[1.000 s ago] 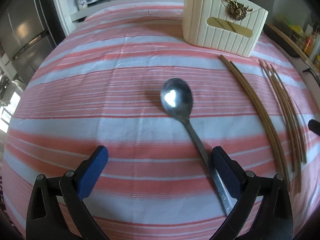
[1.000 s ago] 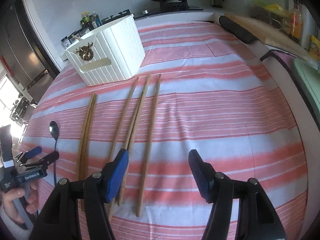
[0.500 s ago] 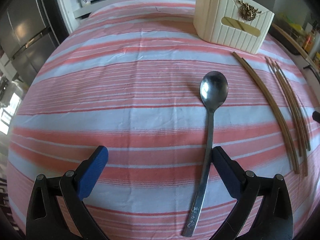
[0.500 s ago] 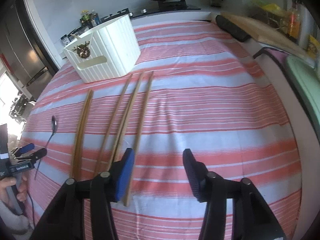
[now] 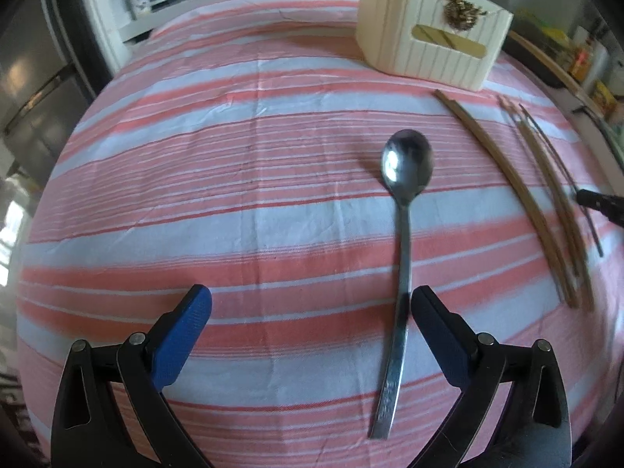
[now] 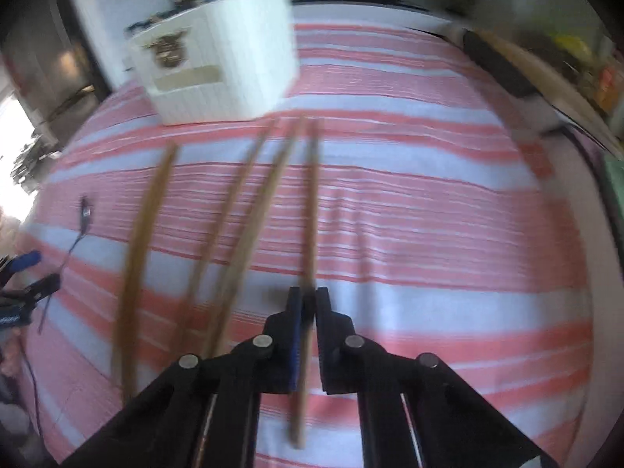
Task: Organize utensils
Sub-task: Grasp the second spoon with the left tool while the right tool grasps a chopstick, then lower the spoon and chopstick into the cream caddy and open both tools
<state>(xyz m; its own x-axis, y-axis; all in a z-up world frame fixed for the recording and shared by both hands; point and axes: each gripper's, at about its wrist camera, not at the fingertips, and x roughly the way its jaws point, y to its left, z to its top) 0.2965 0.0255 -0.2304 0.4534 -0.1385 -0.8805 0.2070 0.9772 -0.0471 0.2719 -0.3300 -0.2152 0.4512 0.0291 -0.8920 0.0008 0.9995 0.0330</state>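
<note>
On the left, the left tongs [image 5: 308, 331] stand wide open over the striped cloth [image 5: 234, 156] that covers the counter, gripping nothing; the spoon [image 5: 403, 234] lies flat on the cloth with its bowl pointing away, and its handle runs down just inside the right-hand blue pad, which seems close to it but not pressing; this side reads as lined up for a pick, not yet begun.

Further right lie the wooden chopsticks [image 6: 234, 241], several long sticks spread side by side on the cloth and blurred in the right wrist view; the white holder [image 6: 222, 66], ribbed and with a slot in its face, stands upright at the far end of them, close to their tips.

On the right, the right tongs [image 6: 308, 304] have just been closing and now pinch the rightmost chopstick [image 6: 310, 195] between their pads, some way up from its near end; the stick appears still to rest along the cloth.

The step in hand, as I judge it, is gripping that single chopstick; the next move calls for lifting it clear of its neighbours without dragging them, tipping it towards upright, and carrying it to the open top of the holder; held off its middle, it may swing in the grip.
</note>
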